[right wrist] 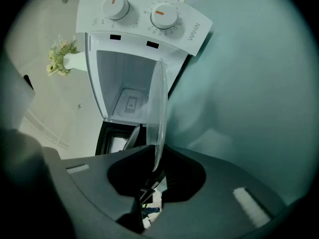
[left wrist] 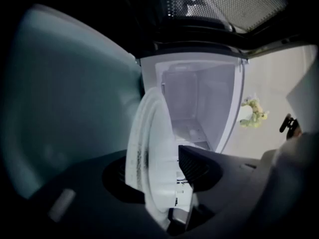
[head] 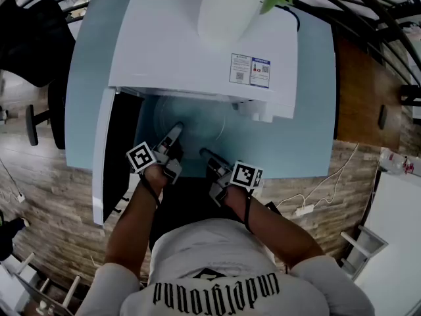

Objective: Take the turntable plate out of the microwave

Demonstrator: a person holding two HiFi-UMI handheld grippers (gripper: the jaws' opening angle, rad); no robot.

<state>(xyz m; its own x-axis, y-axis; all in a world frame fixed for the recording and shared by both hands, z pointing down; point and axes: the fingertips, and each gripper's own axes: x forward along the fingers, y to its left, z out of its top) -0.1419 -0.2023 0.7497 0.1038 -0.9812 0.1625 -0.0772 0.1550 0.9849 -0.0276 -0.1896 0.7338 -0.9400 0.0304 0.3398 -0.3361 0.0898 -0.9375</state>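
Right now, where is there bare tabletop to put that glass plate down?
The widest bare patch is the blue table in front of the microwave, between its open door and the table's right edge, below the held plate. A bare strip also runs along the microwave's right side. Crowded: a vase tops the microwave, and the door walls off the left.

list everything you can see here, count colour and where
microwave: one, white, on the table, door open to the left
knobs: two, white with orange marks, microwave panel
turntable plate: one, clear glass, in front of the open cavity
table: one, light blue
vase: one, white, with green plant, on the microwave
sticker: one, white and blue, microwave top
chair: one, black, upper left
left gripper: black, clamped on the plate
right gripper: black, clamped on the plate
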